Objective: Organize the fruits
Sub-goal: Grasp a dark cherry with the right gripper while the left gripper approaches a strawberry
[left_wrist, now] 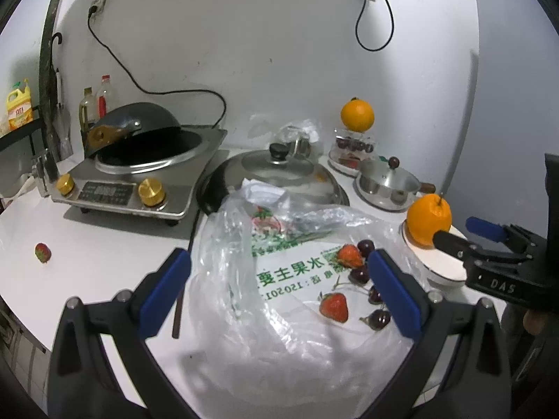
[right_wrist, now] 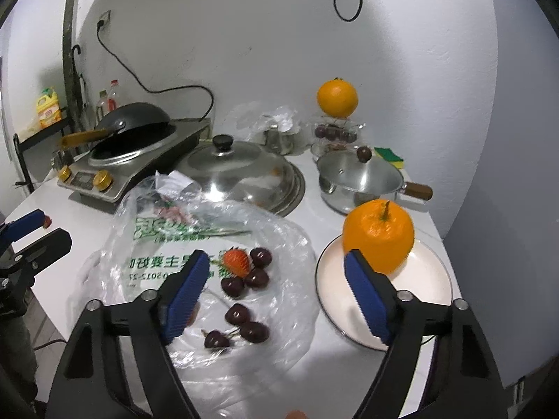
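Left wrist view: left gripper [left_wrist: 279,291] is hovering, fingers spread wide and empty, over a plastic bag [left_wrist: 244,279] carrying strawberries [left_wrist: 334,306] and cherries [left_wrist: 379,318].
Right wrist view: right gripper [right_wrist: 277,296] is holding nothing, fingers well apart above the cherries [right_wrist: 244,317]; an orange [right_wrist: 378,235] is sitting on the plate [right_wrist: 429,279] on the worktop [right_wrist: 314,377].

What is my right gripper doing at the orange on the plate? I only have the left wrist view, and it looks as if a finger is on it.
Observer: In the right wrist view the right gripper stands open with nothing between its pads. The orange sits on the plate, beyond the right finger, not between the two.
Operator: Anything behind the small pot?
Observer: A green and yellow sponge lies just behind the small pot.
Operator: How many cherries are on the bag? My view hides some.
Observer: Six cherries show on the bag.
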`<state>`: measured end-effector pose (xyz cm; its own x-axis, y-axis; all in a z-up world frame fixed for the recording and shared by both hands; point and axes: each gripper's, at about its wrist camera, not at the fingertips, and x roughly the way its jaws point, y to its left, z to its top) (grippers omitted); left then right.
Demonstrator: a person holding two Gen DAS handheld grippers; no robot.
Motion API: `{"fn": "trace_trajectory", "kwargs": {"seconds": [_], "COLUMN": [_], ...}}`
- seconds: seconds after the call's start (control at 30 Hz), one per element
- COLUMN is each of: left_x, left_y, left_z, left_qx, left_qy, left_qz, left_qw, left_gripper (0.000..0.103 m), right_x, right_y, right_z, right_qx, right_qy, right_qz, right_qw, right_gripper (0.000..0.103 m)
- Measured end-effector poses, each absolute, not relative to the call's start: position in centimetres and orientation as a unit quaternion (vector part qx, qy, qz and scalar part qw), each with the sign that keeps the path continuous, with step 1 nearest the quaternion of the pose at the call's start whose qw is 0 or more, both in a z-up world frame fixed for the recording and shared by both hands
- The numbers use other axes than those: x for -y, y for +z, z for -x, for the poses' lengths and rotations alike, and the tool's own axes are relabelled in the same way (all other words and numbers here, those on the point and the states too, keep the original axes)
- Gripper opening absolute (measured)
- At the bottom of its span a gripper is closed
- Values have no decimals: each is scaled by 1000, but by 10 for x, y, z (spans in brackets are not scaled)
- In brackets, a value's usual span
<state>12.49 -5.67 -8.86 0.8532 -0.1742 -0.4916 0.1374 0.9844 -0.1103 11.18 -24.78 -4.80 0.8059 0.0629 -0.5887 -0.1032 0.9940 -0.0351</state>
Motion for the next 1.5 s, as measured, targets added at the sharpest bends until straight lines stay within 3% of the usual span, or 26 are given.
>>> {"fn": "trace_trajectory", "kwargs": {"seconds": [0.77, 1.0, 1.4, 1.47, 1.5], "left_x": [47, 44, 49, 51, 52], "left_y": [-135, -141, -141, -139, -139], "left_z": [-121, -123, -123, -123, -123], "left_qx": [-299, -305, -309, -308, -307], "left_qy": [-93, -97, -98, -98, -98], "left_qz": [23, 23, 12, 8, 6], "left_qw": [949, 947, 946, 946, 947], "left_gripper": [102, 97, 94, 94, 94], "right_x": [208, 202, 201, 200, 200], "right_y": [-120, -138, -153, -156, -157], "right_z": [-110, -112, -115, -116, -116], "right_qx": [-391, -411, -425, -426, -426], "right_qy": [100, 105, 89, 90, 89], "right_qz": [27, 24, 23, 27, 29], "right_qw": [915, 905, 901, 900, 900], "right_gripper": [54, 46, 45, 38, 30]}}
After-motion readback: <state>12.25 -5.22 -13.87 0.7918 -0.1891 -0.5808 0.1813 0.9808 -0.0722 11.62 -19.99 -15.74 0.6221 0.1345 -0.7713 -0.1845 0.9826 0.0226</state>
